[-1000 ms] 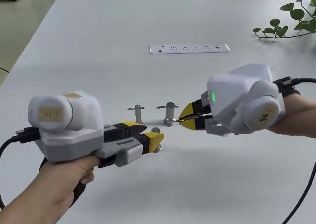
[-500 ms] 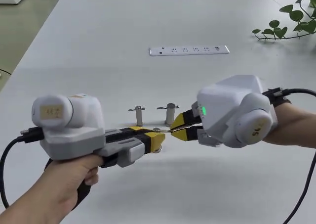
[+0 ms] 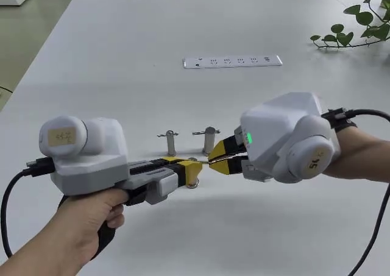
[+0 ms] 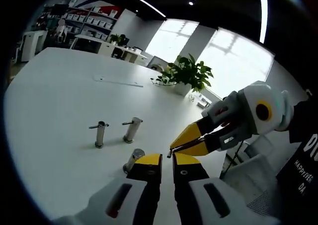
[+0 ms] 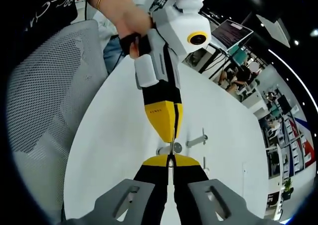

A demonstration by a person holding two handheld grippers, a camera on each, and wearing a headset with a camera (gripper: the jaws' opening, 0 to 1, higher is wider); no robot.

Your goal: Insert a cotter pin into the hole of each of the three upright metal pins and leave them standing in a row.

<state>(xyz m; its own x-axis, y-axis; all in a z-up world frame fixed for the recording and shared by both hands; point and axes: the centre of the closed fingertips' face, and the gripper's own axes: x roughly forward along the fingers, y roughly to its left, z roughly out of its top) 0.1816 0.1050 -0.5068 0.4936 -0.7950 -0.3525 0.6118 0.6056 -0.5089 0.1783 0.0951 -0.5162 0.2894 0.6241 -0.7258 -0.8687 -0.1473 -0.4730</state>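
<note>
The right gripper [image 3: 212, 159] is pinching the thin wire cotter pin [image 5: 171, 144] between closed jaws, and over the last second it has been carrying it leftward, so the wire tip is now arriving at the left gripper [image 3: 196, 170], whose jaws are sitting almost together on nothing. The short grey metal pin [image 4: 133, 160] is waiting just beside them, so insertion is probably starting. The left gripper view is showing this pin outside its jaws, while the head view is half hiding it. Beyond, the middle upright pin [image 3: 209, 141] and the far upright pin [image 3: 171, 142] are already wearing cotters
</note>
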